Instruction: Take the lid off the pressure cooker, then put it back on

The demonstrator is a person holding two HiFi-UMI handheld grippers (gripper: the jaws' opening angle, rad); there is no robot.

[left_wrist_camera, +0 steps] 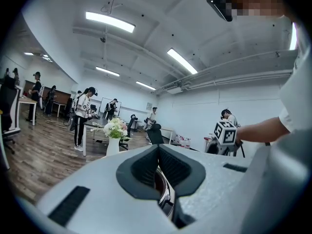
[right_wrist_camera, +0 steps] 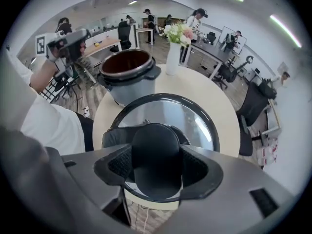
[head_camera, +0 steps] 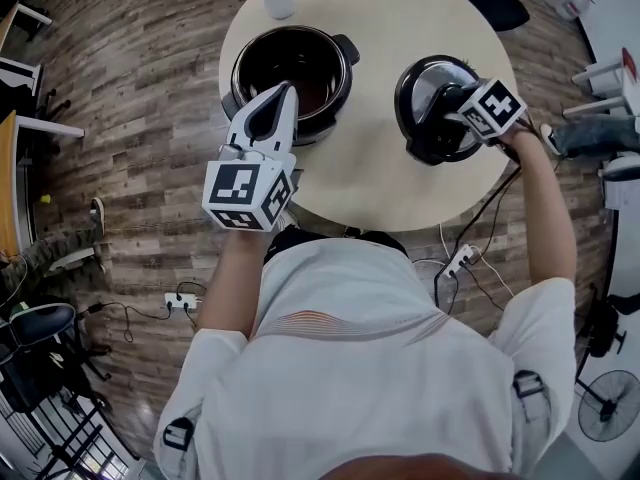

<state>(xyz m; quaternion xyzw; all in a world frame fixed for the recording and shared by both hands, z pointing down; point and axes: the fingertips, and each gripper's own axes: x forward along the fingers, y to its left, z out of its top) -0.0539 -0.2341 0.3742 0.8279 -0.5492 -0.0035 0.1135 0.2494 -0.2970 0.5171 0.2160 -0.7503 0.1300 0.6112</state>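
Right gripper clamping lid knob, grip hidden in head view, lid seemingly off table, left gripper jaws together

No readable text, no labels, no numbers

The person wears a white short-sleeved shirt filling the lower centre of the head view, with thin orange stripes across its upper back. A grey strap buckle sits near each lower corner. The left gripper, centre-left, has a pale grey-white tapering shell with a dark teardrop recess. At its rear is a white cube printed with black square markers. The right gripper, upper right, carries a matching marker cube. In both gripper views, the jaws are lined with black ribbed pads.
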